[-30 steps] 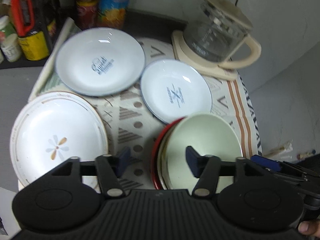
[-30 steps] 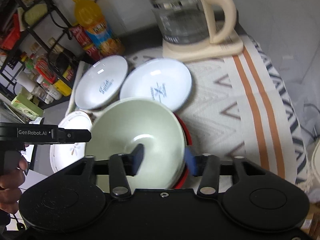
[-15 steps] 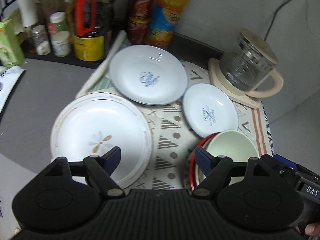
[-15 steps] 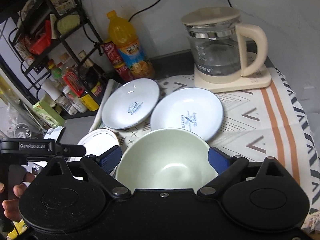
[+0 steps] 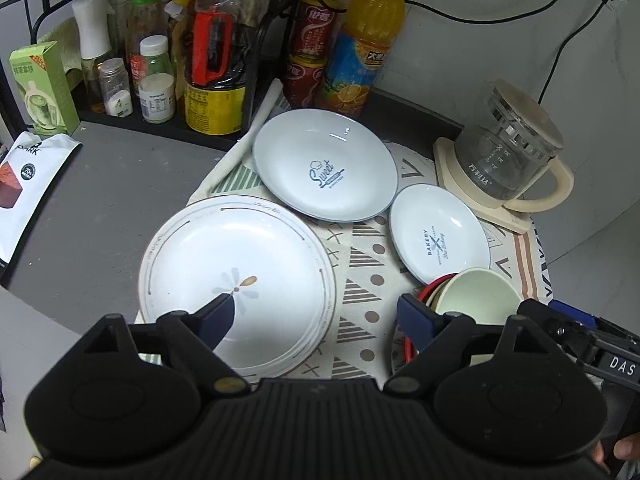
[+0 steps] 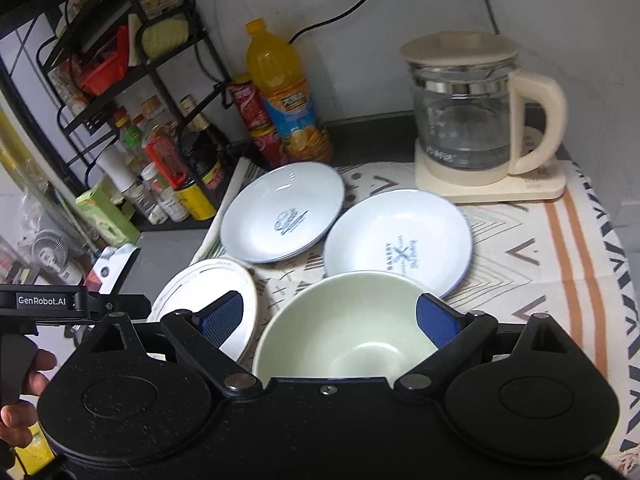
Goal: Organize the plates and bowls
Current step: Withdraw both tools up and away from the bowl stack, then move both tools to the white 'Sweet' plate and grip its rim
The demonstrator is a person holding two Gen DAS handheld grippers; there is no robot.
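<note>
A pale green bowl sits on top of a stack with a red rim at the near right of the patterned cloth; the bowl also shows in the left wrist view. A large white flower plate lies at the near left. A "Sweet" plate and a smaller "Bakery" plate lie behind. My left gripper is open and empty above the cloth between the flower plate and the bowl stack. My right gripper is open and empty, raised above the green bowl.
A glass kettle on a cream base stands at the back right. Bottles, cans and jars crowd a black rack at the back left. A snack pouch lies on the grey counter at left. The cloth's right edge drops off.
Both grippers have opened wide and pulled up and back from the green bowl stack, so more of the counter shows. The green bowl stays on the stack.
</note>
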